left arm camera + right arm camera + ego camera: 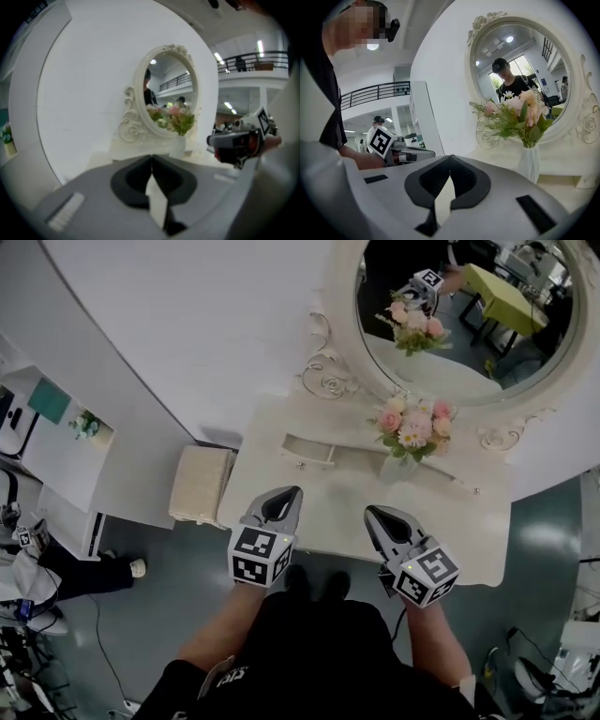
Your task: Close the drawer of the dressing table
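Fingers of our left gripper [291, 493] are pressed together with nothing between them, and those of our right gripper [373, 513] are closed and empty too. Both grippers hang side by side above the near part of the desk [469, 554] and point toward its back. Behind the desk stands the round mirror [441, 371]. Under the mirror runs a low tier, and in its left part the drawer [309, 450] is pulled out a little, so its inside shows. It lies ahead of the left gripper, with a gap between them. The vase [529, 164] of flowers stands to the right of the drawer, ahead of the right gripper.

We judge that the push on the drawer front is not yet begun. If the closed tip meets the front near one end, the drawer may turn and jam. If it comes in too high, it may slip over the edge into the drawer. If the right gripper travels along with the left, it could knock the vase over.
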The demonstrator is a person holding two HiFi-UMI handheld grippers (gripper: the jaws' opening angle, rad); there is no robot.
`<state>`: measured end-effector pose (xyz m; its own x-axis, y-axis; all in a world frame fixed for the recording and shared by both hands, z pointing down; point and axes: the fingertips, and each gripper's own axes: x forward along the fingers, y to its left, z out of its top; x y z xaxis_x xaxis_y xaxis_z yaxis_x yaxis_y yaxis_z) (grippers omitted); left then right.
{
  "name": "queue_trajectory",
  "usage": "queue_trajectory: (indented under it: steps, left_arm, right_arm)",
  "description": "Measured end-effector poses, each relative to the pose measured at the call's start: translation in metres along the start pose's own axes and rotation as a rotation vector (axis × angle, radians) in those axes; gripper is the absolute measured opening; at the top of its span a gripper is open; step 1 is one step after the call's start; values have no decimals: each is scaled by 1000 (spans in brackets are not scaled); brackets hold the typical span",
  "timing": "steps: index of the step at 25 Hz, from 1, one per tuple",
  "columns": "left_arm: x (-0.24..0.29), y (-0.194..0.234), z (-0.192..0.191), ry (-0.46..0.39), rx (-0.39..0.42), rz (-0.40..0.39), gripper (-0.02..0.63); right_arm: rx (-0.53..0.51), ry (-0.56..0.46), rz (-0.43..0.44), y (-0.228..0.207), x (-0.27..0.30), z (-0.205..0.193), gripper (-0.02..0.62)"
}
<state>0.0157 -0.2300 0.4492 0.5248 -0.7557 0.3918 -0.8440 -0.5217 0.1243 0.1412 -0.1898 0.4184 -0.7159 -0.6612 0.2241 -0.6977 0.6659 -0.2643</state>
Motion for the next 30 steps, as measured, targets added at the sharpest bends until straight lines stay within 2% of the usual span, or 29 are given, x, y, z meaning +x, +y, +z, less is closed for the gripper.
queue_trajectory:
  steps: [7, 12, 22, 30]
  left_arm:
    - [16, 28, -16, 57, 46, -78, 17]
    - [33, 39, -32, 91, 20, -106, 51]
    - [76, 60, -71, 202, -33, -92, 97]
    - [119, 66, -99, 277, -49, -110, 141]
  right_arm:
    - [40, -18, -67, 11, 29, 8, -6]
    - [61, -5, -69, 11, 47, 2, -6]
    - [76, -4, -76, -33, 67, -1, -6]
    - [109, 47, -54, -43, 78, -18, -6]
